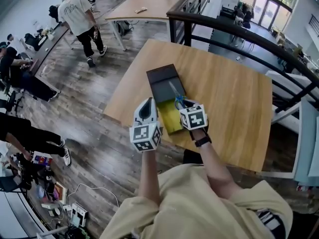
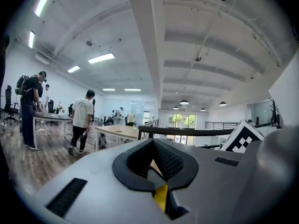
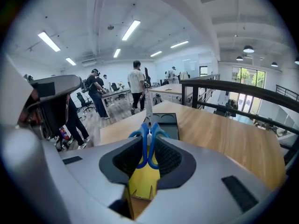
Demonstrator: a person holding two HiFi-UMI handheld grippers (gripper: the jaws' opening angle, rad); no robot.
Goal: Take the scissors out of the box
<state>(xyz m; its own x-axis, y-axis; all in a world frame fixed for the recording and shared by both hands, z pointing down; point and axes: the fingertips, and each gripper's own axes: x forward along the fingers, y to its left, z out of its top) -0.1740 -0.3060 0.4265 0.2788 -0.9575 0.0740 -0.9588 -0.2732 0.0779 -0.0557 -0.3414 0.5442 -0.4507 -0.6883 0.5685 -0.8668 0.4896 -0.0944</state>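
Blue-handled steel scissors (image 3: pixel 148 128) sit clamped by their loops between the fingers of the right gripper (image 3: pixel 149 146). Their blades point away over the open dark-grey rectangular box (image 1: pixel 163 78) with its yellow cardboard flap (image 1: pixel 169 119) on the light wooden desk (image 1: pixel 229 98), so they are gripped but not yet clear of it; taking the handles likely keeps the blades away from the person. The left gripper (image 2: pixel 154 164) has its fingers pressed together on nothing, just beside the flap, probably to steady the box during the lift.
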